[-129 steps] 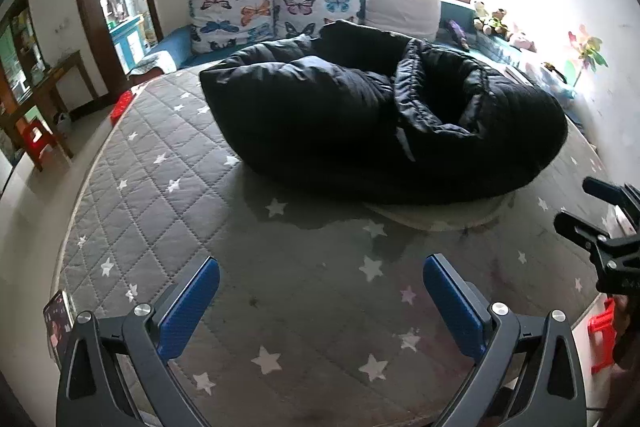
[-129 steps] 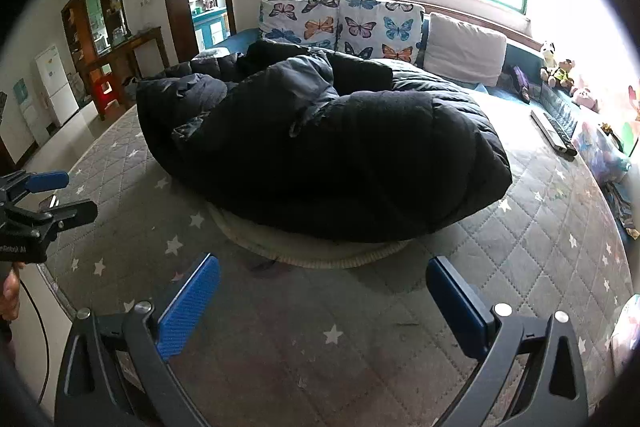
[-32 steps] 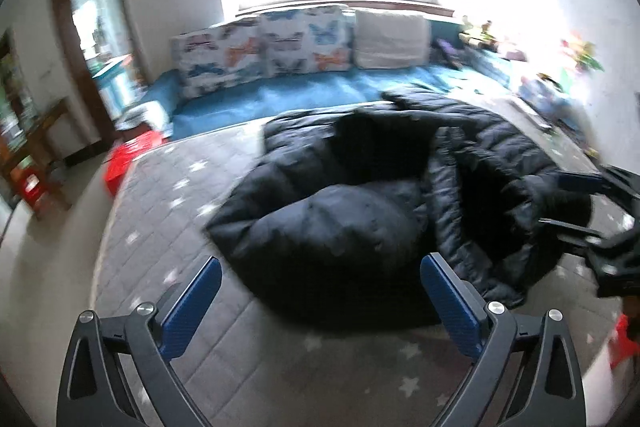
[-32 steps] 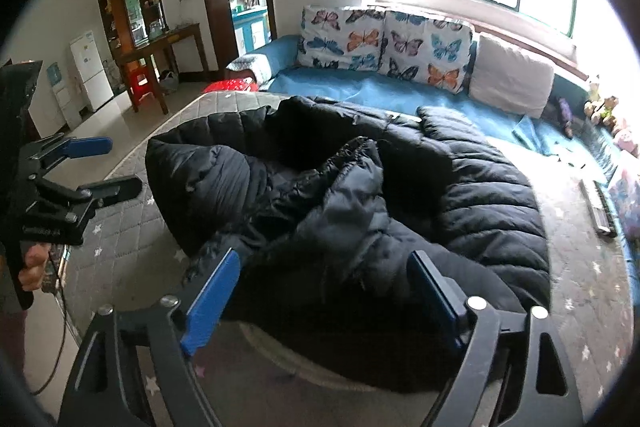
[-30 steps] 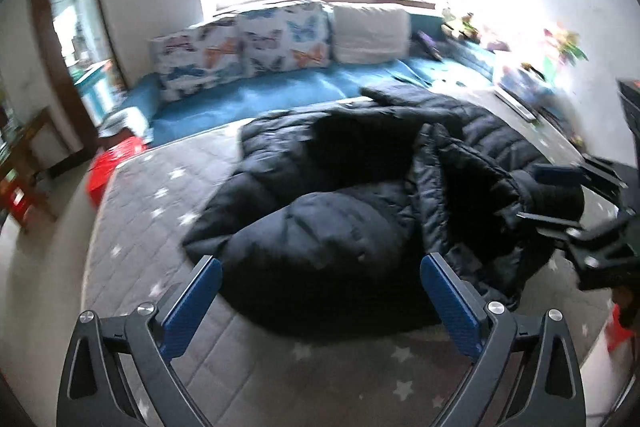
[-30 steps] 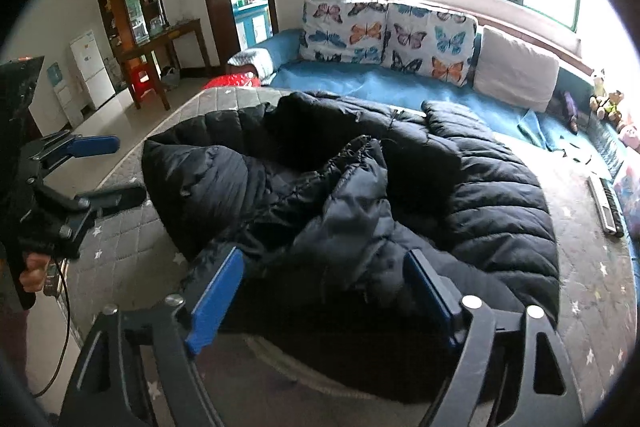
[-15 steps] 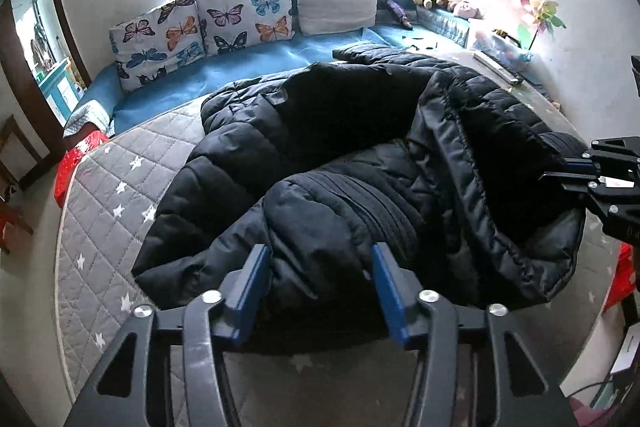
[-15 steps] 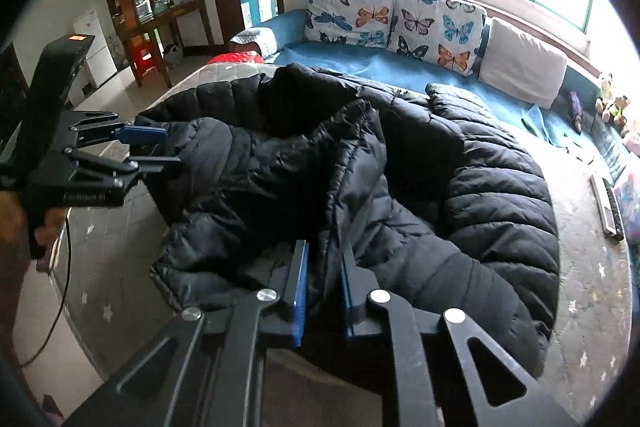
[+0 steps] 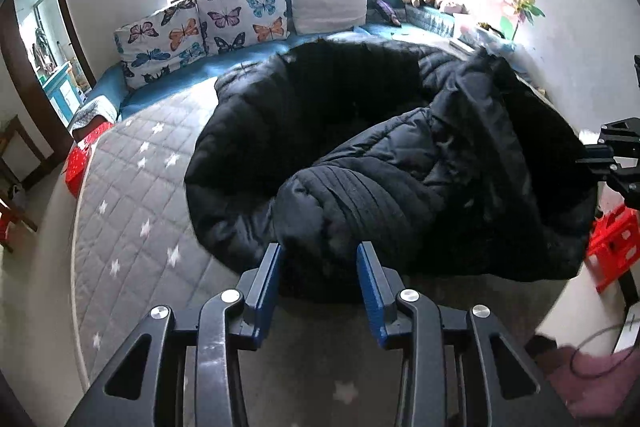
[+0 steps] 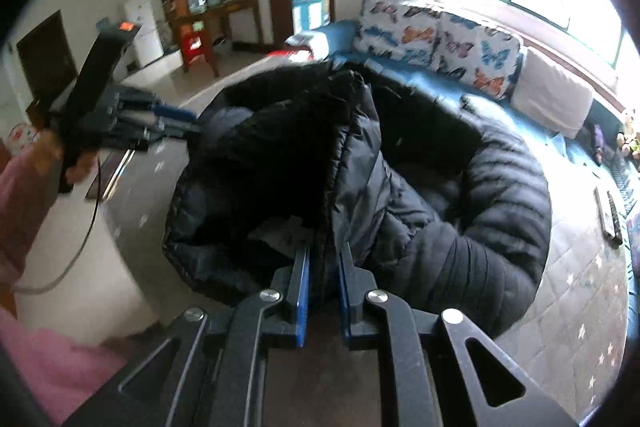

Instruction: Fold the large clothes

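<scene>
A large black puffer jacket (image 9: 400, 155) lies bunched on the grey star-quilted mattress (image 9: 132, 187). My left gripper (image 9: 319, 247) has a puffy sleeve end between its blue pads, and its jaws are closing on it. In the right wrist view my right gripper (image 10: 324, 247) is shut on the jacket's (image 10: 460, 227) front edge, which rises as a ridge from the pads. The left gripper (image 10: 176, 115) shows there at the left, holding the jacket's other side. The right gripper (image 9: 600, 155) shows at the right edge of the left wrist view.
Butterfly pillows (image 9: 224, 19) and a white pillow (image 9: 328, 3) line the blue bench under the window. A red stool (image 9: 612, 239) stands off the bed's right side. A pink sleeve (image 10: 24, 187) is at left. A remote (image 10: 608, 215) lies on the mattress.
Both grippers went from wide open to closed on the jacket. Its near side has been drawn up and toward the bed's near edge.
</scene>
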The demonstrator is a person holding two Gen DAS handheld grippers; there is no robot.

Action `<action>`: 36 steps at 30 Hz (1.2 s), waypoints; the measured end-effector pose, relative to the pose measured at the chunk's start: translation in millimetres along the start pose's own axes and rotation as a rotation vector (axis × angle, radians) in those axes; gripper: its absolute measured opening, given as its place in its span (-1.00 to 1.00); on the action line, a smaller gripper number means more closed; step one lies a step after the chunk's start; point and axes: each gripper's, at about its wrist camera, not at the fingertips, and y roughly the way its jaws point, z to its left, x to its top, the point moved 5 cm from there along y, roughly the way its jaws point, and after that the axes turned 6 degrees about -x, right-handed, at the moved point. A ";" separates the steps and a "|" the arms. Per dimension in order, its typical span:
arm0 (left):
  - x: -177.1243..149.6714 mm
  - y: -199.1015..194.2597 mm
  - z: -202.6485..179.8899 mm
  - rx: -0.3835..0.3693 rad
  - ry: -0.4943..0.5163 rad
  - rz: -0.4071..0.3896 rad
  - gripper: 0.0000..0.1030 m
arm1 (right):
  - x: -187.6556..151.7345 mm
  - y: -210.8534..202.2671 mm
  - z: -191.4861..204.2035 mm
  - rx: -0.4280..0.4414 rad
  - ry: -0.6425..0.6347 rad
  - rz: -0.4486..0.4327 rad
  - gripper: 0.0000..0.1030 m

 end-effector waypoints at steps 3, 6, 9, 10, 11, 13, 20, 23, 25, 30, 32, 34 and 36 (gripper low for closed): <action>-24.8 -15.4 -5.8 -0.015 0.002 0.020 -0.21 | -24.2 5.4 8.7 0.059 -0.008 0.076 -0.73; -28.4 -26.6 -9.5 -0.007 0.007 0.020 -0.19 | -45.4 14.7 15.0 0.068 -0.022 0.140 -0.73; -21.7 -32.8 -8.2 -0.006 -0.008 0.005 0.03 | -53.5 14.1 13.1 0.060 -0.011 0.186 -0.72; -18.6 -32.2 -8.8 -0.011 -0.018 0.001 0.20 | -50.8 11.2 8.4 0.057 -0.002 0.189 -0.71; -13.3 -29.8 -10.2 -0.013 -0.018 0.001 0.28 | -46.5 9.0 4.7 0.049 0.008 0.185 -0.61; 1.0 -19.8 -14.0 -0.014 -0.021 -0.002 0.28 | -34.7 5.7 -7.7 0.041 0.045 0.161 -0.03; 42.9 49.0 -23.9 -0.095 -0.082 0.065 0.28 | 2.9 23.1 -45.5 -0.063 0.120 0.064 0.54; 40.8 78.7 -34.1 -0.125 -0.078 0.115 0.28 | 5.5 50.1 -54.2 -0.067 0.148 0.099 0.54; 29.2 93.0 -45.3 -0.134 -0.052 0.154 0.28 | -1.0 64.3 -55.5 -0.072 0.145 0.127 0.54; -6.0 120.7 -59.4 -0.123 -0.009 0.247 0.29 | -39.6 96.5 -62.4 -0.071 0.143 0.236 0.54; -3.8 118.1 -58.3 -0.134 -0.014 0.255 0.29 | -48.8 102.7 -65.0 -0.054 0.168 0.245 0.55; 9.6 108.8 -56.1 -0.144 -0.026 0.245 0.29 | -49.2 101.7 -66.0 -0.040 0.180 0.236 0.57; 29.2 97.2 -55.6 -0.146 -0.013 0.206 0.29 | -46.9 101.8 -65.3 -0.026 0.178 0.247 0.63</action>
